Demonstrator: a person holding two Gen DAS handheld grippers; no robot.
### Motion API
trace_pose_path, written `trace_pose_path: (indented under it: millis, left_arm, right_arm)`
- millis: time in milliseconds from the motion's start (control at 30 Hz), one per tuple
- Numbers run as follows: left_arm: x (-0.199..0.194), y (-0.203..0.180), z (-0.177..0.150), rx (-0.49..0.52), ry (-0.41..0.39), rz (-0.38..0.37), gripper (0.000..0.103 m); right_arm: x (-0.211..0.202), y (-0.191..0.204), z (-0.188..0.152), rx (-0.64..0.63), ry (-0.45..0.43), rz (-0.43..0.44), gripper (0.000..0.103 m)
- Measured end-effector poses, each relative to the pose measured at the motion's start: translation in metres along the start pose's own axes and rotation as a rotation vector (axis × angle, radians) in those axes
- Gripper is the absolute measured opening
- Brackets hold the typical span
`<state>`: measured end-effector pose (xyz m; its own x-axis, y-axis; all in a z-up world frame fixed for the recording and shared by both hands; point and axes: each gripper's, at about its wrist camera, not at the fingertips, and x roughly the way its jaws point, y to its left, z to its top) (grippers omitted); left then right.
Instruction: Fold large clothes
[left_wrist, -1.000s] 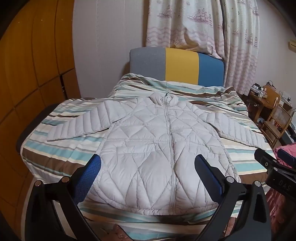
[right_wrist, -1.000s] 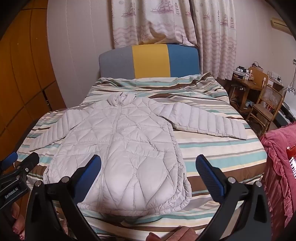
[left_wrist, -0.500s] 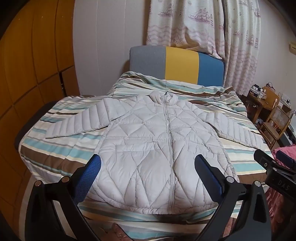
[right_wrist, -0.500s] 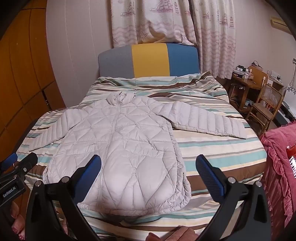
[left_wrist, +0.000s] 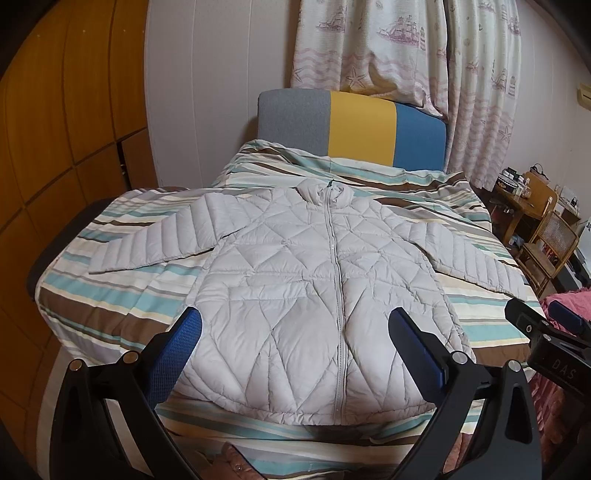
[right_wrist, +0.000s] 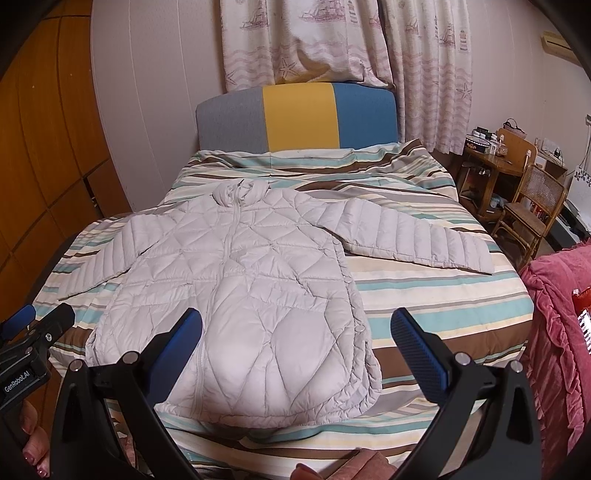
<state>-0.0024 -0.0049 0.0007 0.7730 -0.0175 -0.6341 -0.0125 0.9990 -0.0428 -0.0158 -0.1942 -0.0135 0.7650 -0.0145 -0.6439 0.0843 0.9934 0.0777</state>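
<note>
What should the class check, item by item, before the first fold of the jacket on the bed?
1. Jacket lies flat, front up, on the bed: ok.
2. Zip closed: ok.
3. Both sleeves spread out sideways: ok.
4. Left gripper open and holding nothing: ok.
5. Right gripper open and holding nothing: ok.
6. Nothing lying on the jacket: ok.

The quilted puffer jacket (left_wrist: 295, 295) has a smooth, faintly sheened shell. The striped bedcover (left_wrist: 122, 306) is matt woven cloth. The headboard (left_wrist: 354, 129) is matt fabric. The wardrobe (left_wrist: 55, 147) is satin-finished wood. The curtain (right_wrist: 332, 40) is thin printed cloth.
</note>
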Motion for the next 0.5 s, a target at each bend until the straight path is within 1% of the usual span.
trace_pose_path:
  millis: [500]
  left_arm:
    - [0.0005, -0.0063, -0.0045, -0.001, 0.005, -0.001, 0.100]
  right_arm:
    - [0.0001, -0.0013, -0.0008, -0.001, 0.004, -0.001, 0.101]
